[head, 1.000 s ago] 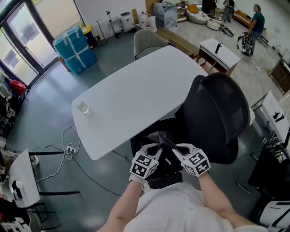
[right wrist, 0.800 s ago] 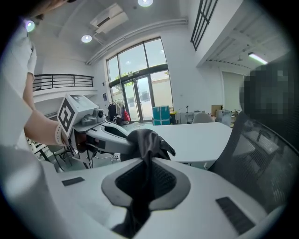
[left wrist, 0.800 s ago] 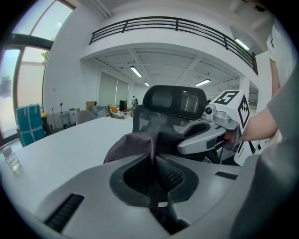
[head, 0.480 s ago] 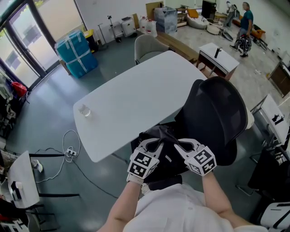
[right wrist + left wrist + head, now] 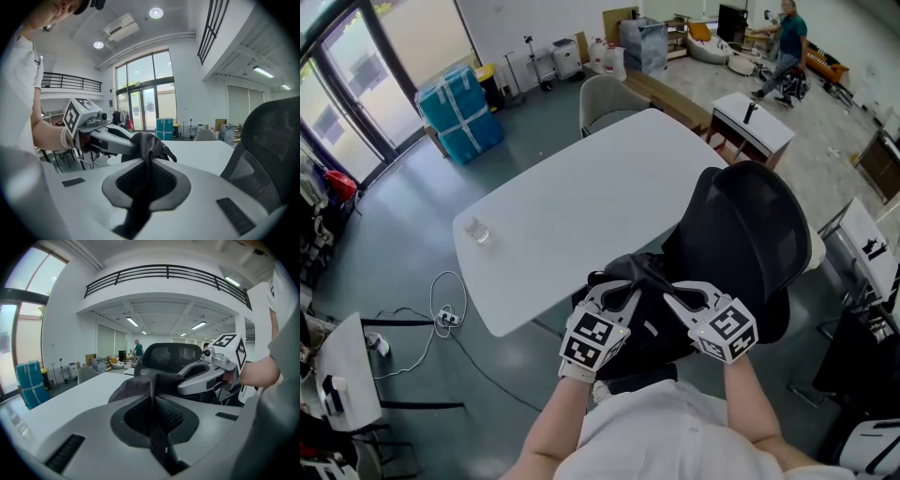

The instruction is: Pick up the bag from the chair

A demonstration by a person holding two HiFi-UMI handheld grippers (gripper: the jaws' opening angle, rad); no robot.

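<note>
Over the black chair [image 5: 755, 230], beside the white table [image 5: 572, 202], left gripper [image 5: 624, 297] and right gripper [image 5: 674, 299] each pinch the dark bag [image 5: 643, 273] by its bunched top

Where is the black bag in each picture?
Head view: the bag is low in the middle.
Left gripper view: the bag is in the middle, pinched in the left tool.
Right gripper view: the bag is in the middle, pinched in the right tool.
Shared landmark: the white table, just beyond the bag.
</note>
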